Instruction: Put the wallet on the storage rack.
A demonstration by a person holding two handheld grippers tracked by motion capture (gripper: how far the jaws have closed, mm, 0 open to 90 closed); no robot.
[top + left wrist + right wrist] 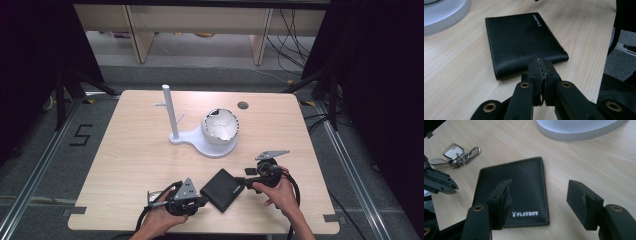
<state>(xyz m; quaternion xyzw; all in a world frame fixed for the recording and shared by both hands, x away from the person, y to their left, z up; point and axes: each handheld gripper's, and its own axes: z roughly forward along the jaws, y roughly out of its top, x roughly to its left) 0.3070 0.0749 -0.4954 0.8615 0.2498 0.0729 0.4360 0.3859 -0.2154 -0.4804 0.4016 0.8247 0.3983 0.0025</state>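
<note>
Desk's left half (125,150): bare wood, open passage.
Desk's middle: white stand (200,140) blocks.
Near edge: wallet (222,190), keys (456,155).

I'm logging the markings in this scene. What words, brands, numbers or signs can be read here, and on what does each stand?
"PLAYBOY", white letters with a small logo before them, on the black wallet near one edge, in the right gripper view.
"5", a black figure on the grey floor left of the table, in the high view.
The same wallet print in the left gripper view is too blurred to read.
</note>
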